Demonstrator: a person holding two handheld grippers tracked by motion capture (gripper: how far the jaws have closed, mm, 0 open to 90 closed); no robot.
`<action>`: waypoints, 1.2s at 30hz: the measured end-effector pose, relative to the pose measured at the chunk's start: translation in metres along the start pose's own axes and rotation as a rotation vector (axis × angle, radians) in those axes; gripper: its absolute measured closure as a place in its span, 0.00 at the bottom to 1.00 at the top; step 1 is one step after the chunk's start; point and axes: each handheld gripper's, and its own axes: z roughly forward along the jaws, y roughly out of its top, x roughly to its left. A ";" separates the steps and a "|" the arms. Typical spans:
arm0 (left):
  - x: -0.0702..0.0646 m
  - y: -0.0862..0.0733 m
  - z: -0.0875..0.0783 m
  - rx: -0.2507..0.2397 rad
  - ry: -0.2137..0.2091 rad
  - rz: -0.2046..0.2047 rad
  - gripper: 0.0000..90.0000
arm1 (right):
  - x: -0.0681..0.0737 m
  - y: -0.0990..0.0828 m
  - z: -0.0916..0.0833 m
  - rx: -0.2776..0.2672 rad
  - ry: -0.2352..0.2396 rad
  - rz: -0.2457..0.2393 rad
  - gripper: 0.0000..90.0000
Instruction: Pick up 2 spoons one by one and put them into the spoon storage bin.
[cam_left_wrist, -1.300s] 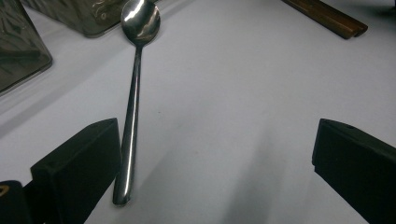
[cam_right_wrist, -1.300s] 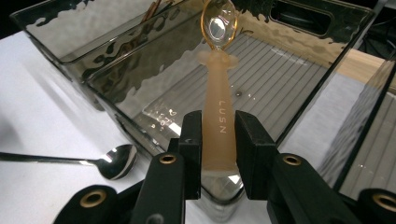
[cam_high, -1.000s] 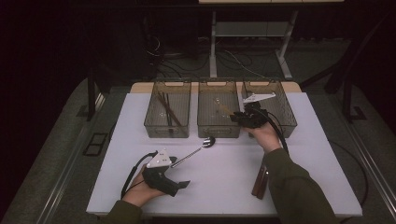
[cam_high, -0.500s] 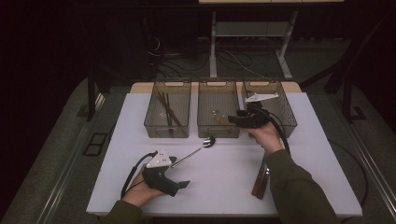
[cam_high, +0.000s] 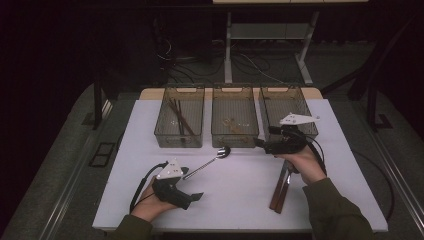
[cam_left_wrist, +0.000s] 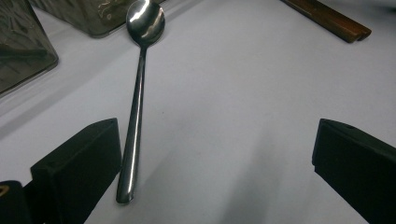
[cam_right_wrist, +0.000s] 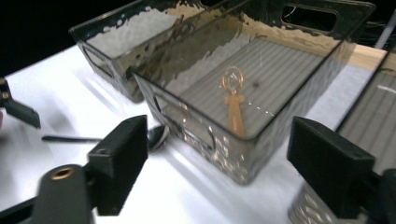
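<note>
- Taking the middle bin (cam_high: 235, 122) as our landmark: our right gripper (cam_high: 261, 144) hovers just off its front right corner, jaws wide, having just been opening, nothing between them.
- Inside that bin lies a small copper-coloured spoon (cam_right_wrist: 233, 105) (ring-shaped end pointing away from the bin's front wall).
- A steel spoon (cam_high: 207, 162) lies on the table (cam_high: 240, 200), bowl just before the bin's front wall.
- Our left gripper (cam_high: 192, 197) rests well in front of the bin, jaws spread, the spoon handle beside one jaw, ungripped.
</note>
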 end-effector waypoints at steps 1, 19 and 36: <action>0.000 0.000 0.000 -0.001 0.000 0.000 0.01 | 0.000 -0.003 -0.002 0.005 -0.012 -0.005 0.21; 0.000 0.000 -0.001 -0.002 0.011 -0.004 0.01 | 0.006 -0.061 -0.041 -0.001 -0.012 -0.033 0.17; 0.006 0.010 -0.004 -0.023 0.071 -0.046 0.10 | 0.013 -0.108 -0.066 0.048 -0.037 -0.063 0.17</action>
